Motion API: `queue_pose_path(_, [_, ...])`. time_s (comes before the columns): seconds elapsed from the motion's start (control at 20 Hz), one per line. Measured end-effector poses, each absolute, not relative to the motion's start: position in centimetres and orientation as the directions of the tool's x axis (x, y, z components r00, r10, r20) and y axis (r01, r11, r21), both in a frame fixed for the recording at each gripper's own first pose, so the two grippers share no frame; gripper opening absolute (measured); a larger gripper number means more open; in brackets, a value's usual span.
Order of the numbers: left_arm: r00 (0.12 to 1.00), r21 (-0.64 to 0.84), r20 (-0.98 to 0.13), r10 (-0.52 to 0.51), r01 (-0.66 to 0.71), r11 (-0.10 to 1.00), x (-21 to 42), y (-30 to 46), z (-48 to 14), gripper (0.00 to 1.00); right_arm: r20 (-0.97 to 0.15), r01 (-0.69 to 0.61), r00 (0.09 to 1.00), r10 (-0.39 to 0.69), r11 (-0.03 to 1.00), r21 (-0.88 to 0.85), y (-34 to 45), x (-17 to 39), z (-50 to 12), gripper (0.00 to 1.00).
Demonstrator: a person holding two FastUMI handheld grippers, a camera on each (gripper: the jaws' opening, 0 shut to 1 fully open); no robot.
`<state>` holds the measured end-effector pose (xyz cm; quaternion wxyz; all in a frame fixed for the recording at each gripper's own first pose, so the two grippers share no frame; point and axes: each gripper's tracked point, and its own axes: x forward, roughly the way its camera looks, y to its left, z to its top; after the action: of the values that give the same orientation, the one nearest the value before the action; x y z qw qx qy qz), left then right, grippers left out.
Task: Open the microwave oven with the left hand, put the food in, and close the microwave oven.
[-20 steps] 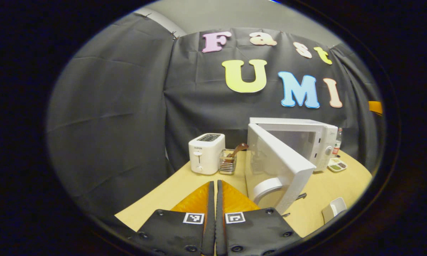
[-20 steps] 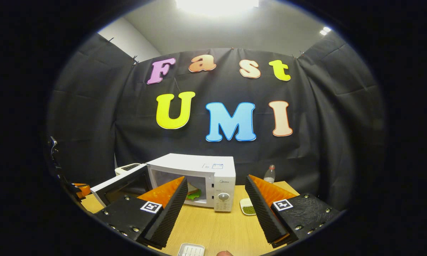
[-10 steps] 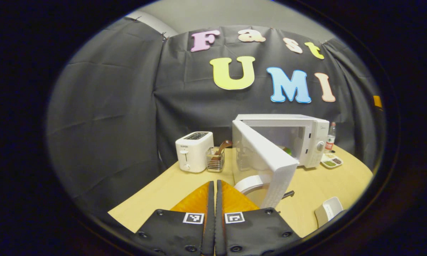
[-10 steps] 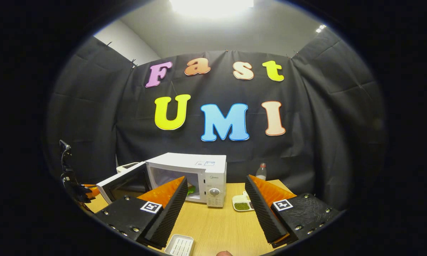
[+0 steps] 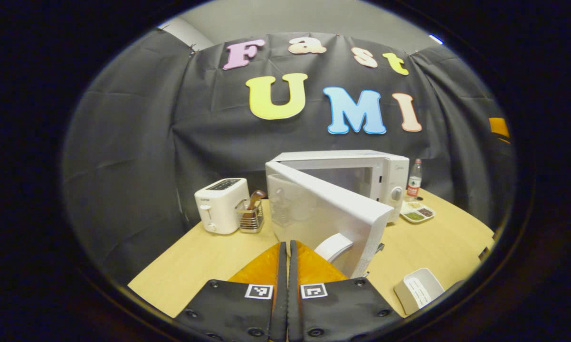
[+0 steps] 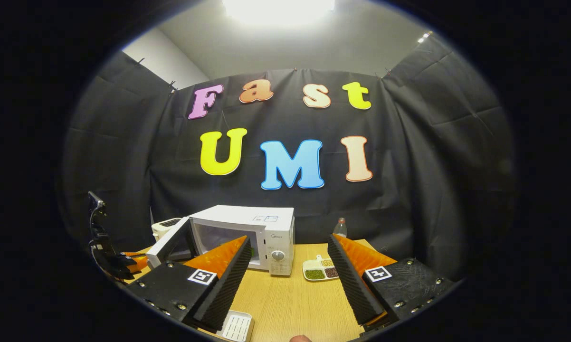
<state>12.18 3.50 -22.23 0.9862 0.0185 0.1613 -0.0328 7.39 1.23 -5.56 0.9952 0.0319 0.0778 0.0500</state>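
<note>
Microwave oven (image 5: 361, 175) stands at far centre of the wooden table (image 5: 204, 261), door (image 5: 323, 213) swung partly open toward the near left. Left gripper (image 5: 288, 259) has fingers pressed together, empty, just near of the door's handle (image 5: 333, 247). Right gripper (image 6: 288, 266) has fingers spread wide, empty, above the table. Toaster (image 5: 220, 204) sits left of the oven.
</note>
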Motion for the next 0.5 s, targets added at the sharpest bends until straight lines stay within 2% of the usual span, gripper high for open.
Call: queue_pose_path(0.5, [0.905,-0.011,-0.318,-0.282,0.294,0.956,17.1,-4.9,-22.5,0.07,-0.139,-0.015,0.990,0.024,0.998,0.066,1.2,9.3,-4.8,0.98])
